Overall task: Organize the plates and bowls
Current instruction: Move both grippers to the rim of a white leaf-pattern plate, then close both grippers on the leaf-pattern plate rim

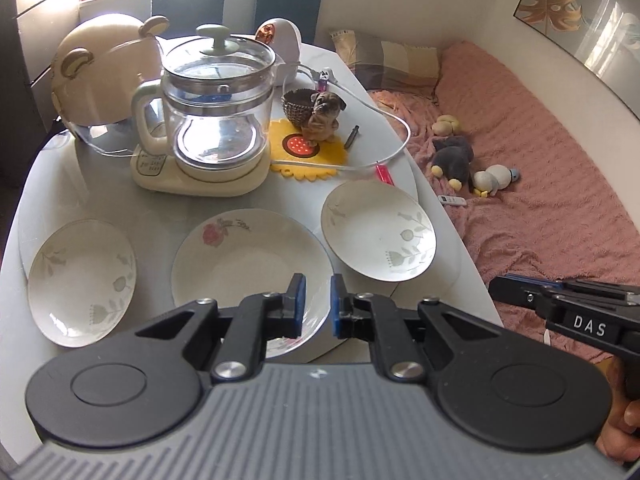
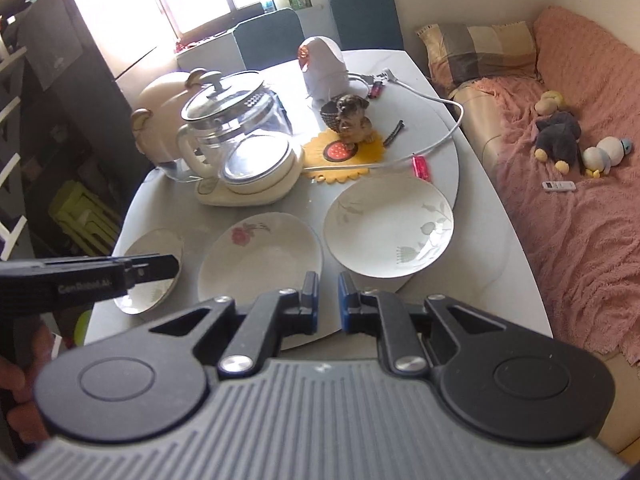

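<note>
No organizing can be seen as done. Three dishes are laid out singly in a row near the front edge of the grey table (image 1: 60, 184), none stacked on another. At the left lies a plate with a pale leaf pattern (image 1: 82, 282), in the middle a plate with a pink flower (image 1: 250, 266), and at the right a second leaf-patterned plate (image 1: 378, 232), just beside the middle one but not overlapping it. No bowl can be told apart from the plates. Behind them a glass kettle (image 1: 218, 114) is seen on its base.

The left gripper (image 1: 318, 306) is held above the near rim of the flowered plate, nearly closed with only a narrow gap, and nothing is grasped. The right gripper (image 2: 328, 300) is likewise nearly closed and empty, hovering between the middle and right plates. All gathering is judged to remain.
</note>
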### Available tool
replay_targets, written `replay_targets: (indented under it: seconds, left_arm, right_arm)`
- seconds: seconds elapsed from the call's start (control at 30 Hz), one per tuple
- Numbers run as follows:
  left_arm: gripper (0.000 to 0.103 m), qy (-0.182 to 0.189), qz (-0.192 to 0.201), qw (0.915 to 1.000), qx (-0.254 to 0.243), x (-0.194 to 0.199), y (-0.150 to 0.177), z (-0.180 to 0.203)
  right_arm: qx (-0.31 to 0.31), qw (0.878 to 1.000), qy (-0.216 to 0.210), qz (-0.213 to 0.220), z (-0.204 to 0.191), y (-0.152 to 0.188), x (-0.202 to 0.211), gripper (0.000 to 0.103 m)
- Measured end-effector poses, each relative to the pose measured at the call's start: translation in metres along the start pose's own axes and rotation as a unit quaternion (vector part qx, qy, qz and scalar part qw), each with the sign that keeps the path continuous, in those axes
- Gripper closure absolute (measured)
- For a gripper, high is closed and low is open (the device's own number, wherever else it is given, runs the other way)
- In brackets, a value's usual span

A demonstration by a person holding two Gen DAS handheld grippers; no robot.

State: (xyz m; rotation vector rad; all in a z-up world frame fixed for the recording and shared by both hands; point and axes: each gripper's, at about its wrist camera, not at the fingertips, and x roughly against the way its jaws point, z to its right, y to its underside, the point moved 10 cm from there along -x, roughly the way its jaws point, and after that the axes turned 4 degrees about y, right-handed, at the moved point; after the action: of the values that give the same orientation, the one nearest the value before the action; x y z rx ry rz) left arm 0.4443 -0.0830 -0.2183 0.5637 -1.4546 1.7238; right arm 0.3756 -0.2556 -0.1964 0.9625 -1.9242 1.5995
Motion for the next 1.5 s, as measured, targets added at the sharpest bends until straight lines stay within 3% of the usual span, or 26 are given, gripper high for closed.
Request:
replay_targets:
  seconds: [0.27, 0.5, 0.63, 0.7, 0.8, 0.87, 0.97, 1.07, 1.17, 1.23, 1.37, 1.5]
  left_arm:
    - [0.090, -0.012, -0.058, 0.9979, 0.026, -0.064, -0.010, -0.002]
    - [0.090, -0.029, -0.083, 0.9940, 0.065, -0.105, -0.019, -0.008]
    - [0.089, 0.017, -0.099, 0.9894, 0.105, -0.130, -0.026, -0.003]
    - [0.089, 0.010, -0.104, 0.9888, 0.106, -0.143, -0.029, -0.005]
    - [0.083, 0.002, -0.111, 0.9869, 0.117, -0.160, -0.036, -0.010]
    - [0.068, 0.012, -0.111, 0.9853, 0.129, -0.170, -0.042, -0.011]
    - [0.057, 0.019, -0.108, 0.9836, 0.143, -0.180, -0.051, -0.015]
    - [0.056, 0.019, -0.111, 0.9829, 0.145, -0.194, -0.057, -0.019]
    - [0.056, 0.019, -0.114, 0.9841, 0.135, -0.208, -0.065, -0.020]
    - [0.057, 0.027, -0.114, 0.9849, 0.127, -0.218, -0.070, -0.018]
    - [0.057, 0.026, -0.128, 0.9854, 0.109, -0.240, -0.076, -0.018]
    - [0.057, 0.027, -0.143, 0.9816, 0.123, -0.261, -0.075, -0.024]
  right_arm:
    - [-0.021, 1.000, -0.012, -0.020, 0.045, -0.015, -0.047, 0.089]
    - [0.004, 0.998, -0.039, -0.045, 0.069, -0.028, -0.091, 0.089]
    - [-0.008, 0.997, -0.036, -0.067, 0.089, -0.036, -0.120, 0.089]
    - [-0.012, 0.996, -0.033, -0.077, 0.100, -0.041, -0.134, 0.089]
    - [0.001, 0.997, -0.031, -0.077, 0.110, -0.053, -0.152, 0.089]
    - [0.011, 0.996, -0.032, -0.078, 0.114, -0.058, -0.162, 0.089]
    - [0.019, 0.995, -0.033, -0.087, 0.119, -0.062, -0.175, 0.089]
    - [0.019, 0.995, -0.021, -0.096, 0.125, -0.063, -0.186, 0.088]
    - [0.010, 0.994, -0.013, -0.108, 0.132, -0.059, -0.196, 0.080]
    - [-0.007, 0.993, -0.001, -0.114, 0.140, -0.057, -0.201, 0.067]
    - [-0.028, 0.991, 0.011, -0.128, 0.147, -0.050, -0.211, 0.067]
    - [-0.042, 0.988, 0.010, -0.147, 0.152, -0.042, -0.224, 0.068]
